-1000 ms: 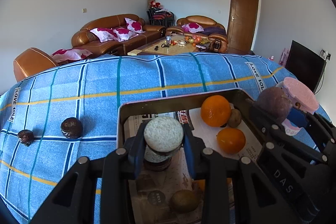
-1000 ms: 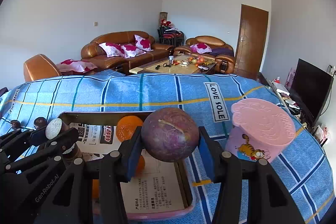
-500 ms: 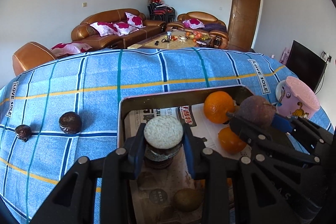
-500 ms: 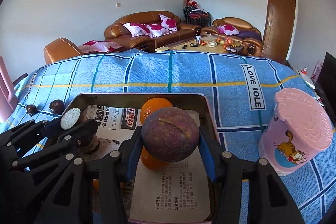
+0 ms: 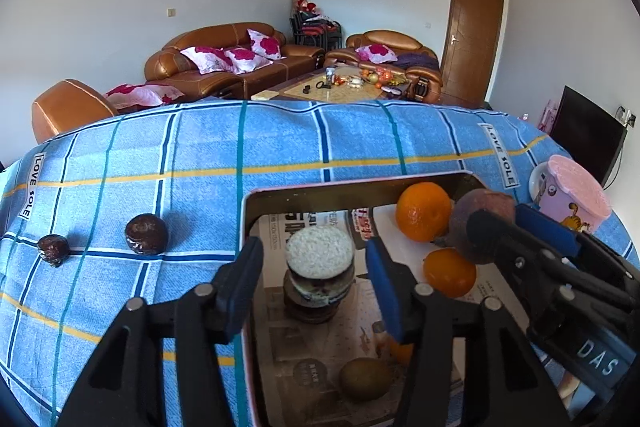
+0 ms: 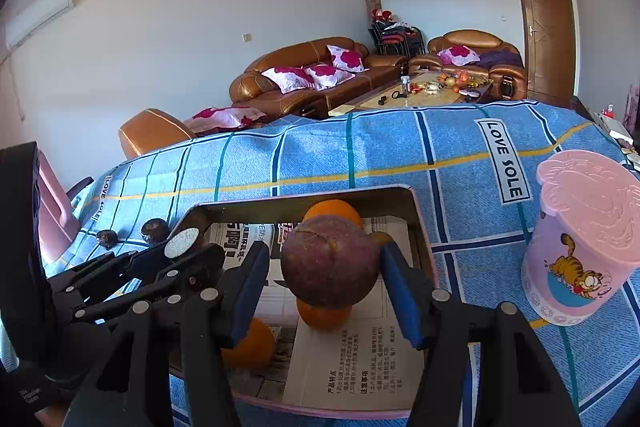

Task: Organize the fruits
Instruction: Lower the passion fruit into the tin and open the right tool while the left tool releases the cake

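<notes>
A paper-lined tray (image 5: 360, 193) (image 6: 304, 199) sits on the blue checked cloth. It holds oranges (image 5: 423, 211) (image 6: 324, 311) and a kiwi (image 5: 365, 379). My left gripper (image 5: 316, 277) is open, its jaws wide of a dark fruit with a pale cut top (image 5: 319, 267) that stands in the tray. My right gripper (image 6: 326, 277) is open too; the purple passion fruit (image 6: 330, 261) (image 5: 480, 223) sits between its parted jaws, over the tray's right side. Whether it rests on the orange beneath I cannot tell.
Two dark fruits (image 5: 146, 233) (image 5: 53, 247) lie on the cloth left of the tray. A pink lidded cup (image 6: 584, 243) (image 5: 572, 191) stands right of the tray. A pink chair back (image 6: 52, 211) is at the far left edge.
Both grippers have opened: the left has let go of the cut-top fruit, the right's jaws have parted from the passion fruit. The right gripper moved left and down over the tray.
</notes>
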Demonstrator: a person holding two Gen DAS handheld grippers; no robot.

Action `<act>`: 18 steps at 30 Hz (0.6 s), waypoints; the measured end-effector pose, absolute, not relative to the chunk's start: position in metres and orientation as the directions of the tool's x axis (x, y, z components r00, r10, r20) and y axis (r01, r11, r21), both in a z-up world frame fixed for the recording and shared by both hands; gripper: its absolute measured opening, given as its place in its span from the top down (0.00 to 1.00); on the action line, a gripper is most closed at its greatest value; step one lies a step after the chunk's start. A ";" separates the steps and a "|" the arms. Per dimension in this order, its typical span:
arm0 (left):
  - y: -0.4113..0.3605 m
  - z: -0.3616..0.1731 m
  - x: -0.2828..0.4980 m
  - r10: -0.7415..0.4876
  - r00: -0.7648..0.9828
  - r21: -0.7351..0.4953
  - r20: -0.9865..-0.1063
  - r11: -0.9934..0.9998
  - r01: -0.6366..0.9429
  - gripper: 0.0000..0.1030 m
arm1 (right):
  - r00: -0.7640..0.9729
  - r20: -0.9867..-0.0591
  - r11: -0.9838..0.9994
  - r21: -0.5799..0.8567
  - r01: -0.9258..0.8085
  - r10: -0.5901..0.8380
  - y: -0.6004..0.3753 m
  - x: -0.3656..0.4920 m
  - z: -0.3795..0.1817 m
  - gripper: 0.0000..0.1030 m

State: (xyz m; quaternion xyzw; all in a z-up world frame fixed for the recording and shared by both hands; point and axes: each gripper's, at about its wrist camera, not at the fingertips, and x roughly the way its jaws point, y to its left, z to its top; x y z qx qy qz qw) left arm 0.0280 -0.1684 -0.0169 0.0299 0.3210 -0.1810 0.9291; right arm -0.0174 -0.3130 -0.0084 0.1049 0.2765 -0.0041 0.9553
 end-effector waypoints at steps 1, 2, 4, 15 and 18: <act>-0.169 -0.015 0.025 -0.330 0.731 -0.060 -0.597 0.927 0.369 0.31 | 0.857 -0.513 0.976 0.205 0.069 0.048 -0.314 -0.020 -0.006 0.39; -0.171 -0.014 0.022 -0.327 0.743 -0.044 -0.584 0.927 0.374 0.18 | 0.866 -0.498 0.975 0.212 0.072 0.045 -0.315 -0.023 -0.004 0.35; -0.174 -0.009 0.012 -0.289 0.785 0.007 -0.548 0.937 0.351 0.00 | 0.885 -0.465 0.972 0.217 0.088 0.024 -0.316 -0.029 0.000 0.24; -0.165 0.003 0.003 -0.229 0.856 0.068 -0.463 0.954 0.292 0.00 | 0.935 -0.318 0.966 0.144 0.214 -0.159 -0.317 -0.057 0.019 0.24; -0.163 0.003 0.004 -0.227 0.857 0.065 -0.462 0.955 0.288 0.00 | 0.935 -0.299 0.962 0.133 0.240 -0.192 -0.317 -0.058 0.019 0.24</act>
